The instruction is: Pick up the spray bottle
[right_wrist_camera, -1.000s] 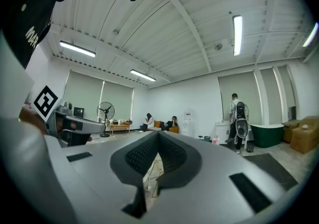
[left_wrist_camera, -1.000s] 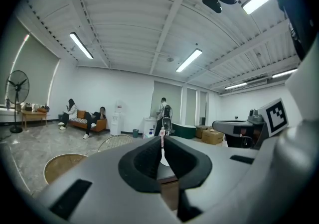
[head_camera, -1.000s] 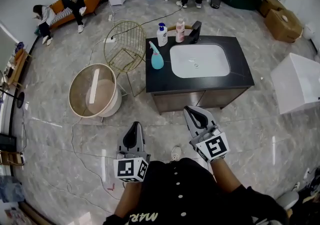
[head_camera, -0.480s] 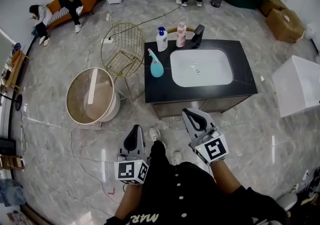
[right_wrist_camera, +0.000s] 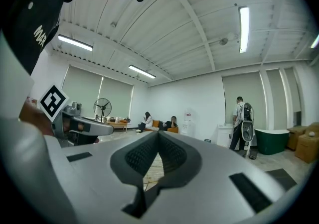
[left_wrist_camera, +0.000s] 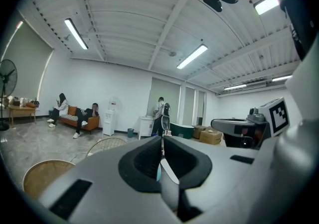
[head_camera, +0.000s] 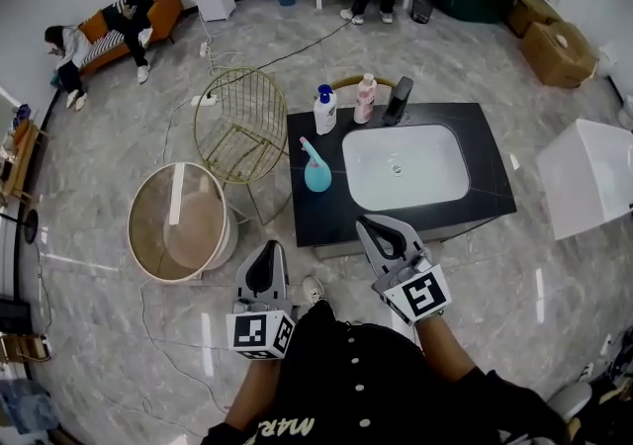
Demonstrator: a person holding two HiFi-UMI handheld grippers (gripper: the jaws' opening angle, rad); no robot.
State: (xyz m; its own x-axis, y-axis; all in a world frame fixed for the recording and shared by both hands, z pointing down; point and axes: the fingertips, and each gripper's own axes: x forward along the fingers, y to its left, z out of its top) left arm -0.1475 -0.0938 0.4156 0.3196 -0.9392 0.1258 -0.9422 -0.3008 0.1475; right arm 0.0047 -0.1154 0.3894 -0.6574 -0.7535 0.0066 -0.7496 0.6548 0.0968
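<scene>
The teal spray bottle (head_camera: 316, 168) stands upright on the left part of the black counter (head_camera: 316, 216), beside the white sink basin (head_camera: 404, 166). My left gripper (head_camera: 267, 247) is shut and empty, just short of the counter's near left corner, with the bottle beyond its tip. In the left gripper view its jaws (left_wrist_camera: 162, 139) meet, and a sliver of the teal spray bottle (left_wrist_camera: 158, 170) shows through the slit. My right gripper (head_camera: 369, 222) is also shut and empty, its tip over the counter's front edge. In the right gripper view (right_wrist_camera: 158, 133) the bottle is hidden.
A white pump bottle (head_camera: 324, 109), a pink bottle (head_camera: 365, 98) and a black faucet (head_camera: 399, 100) stand at the counter's back. A gold wire chair (head_camera: 240, 124) and a round basket (head_camera: 178, 221) sit left of it. Cables cross the floor. A white box (head_camera: 593, 176) is right.
The counter and spray bottle have drawn closer to both grippers as the person walks forward. Both grippers stay shut and empty.
</scene>
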